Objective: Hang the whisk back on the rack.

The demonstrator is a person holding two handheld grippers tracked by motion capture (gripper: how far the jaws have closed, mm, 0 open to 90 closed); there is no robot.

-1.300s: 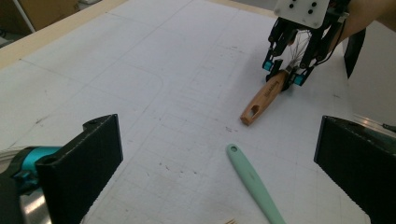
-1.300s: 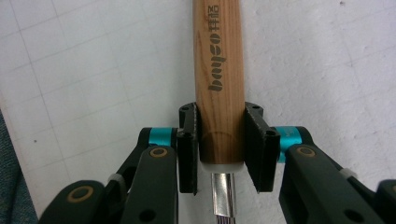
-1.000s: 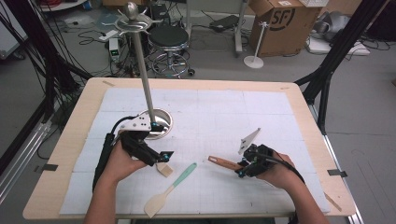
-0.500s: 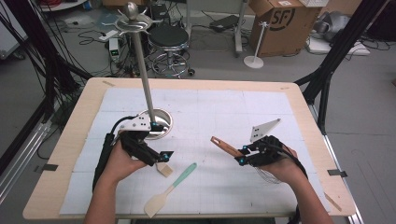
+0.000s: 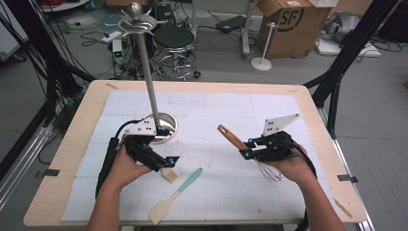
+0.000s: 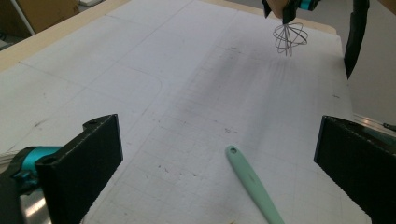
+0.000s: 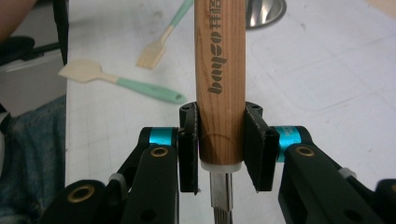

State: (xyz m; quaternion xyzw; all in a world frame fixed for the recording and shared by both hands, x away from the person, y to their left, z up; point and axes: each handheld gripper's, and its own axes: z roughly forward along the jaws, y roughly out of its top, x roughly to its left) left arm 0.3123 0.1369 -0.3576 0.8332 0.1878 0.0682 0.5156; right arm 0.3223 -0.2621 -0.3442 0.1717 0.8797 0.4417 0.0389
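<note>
My right gripper (image 5: 246, 148) has the whisk (image 5: 250, 153) clamped by its wooden handle, and it's up off the table (image 5: 308, 103). From above, the handle (image 5: 229, 136) pokes up and away to the left of my jaws while the wire loops (image 5: 270, 171) hang under my hand. Its own camera gives me the detail the overhead can't: both black pads squeezed flat against the printed wood (image 7: 220, 70), right at the bottom end where the metal stem (image 7: 221, 193) starts. The left gripper view catches the wire cage (image 6: 289, 39) dangling clear above the white mat.

My left gripper (image 5: 171, 161) stands with its jaws wide apart and nothing between them. Just in front of it lies the green-handled spatula (image 5: 174, 197), handle tip (image 6: 232, 151) between my open jaws' line of sight, and a little brush head (image 5: 169, 174) sits right below the fingertips. Just behind that gripper is the round metal base (image 5: 166, 126) of the tall pole stand (image 5: 146, 72), close against my left hand. Between my two grippers, bare mat.
</note>
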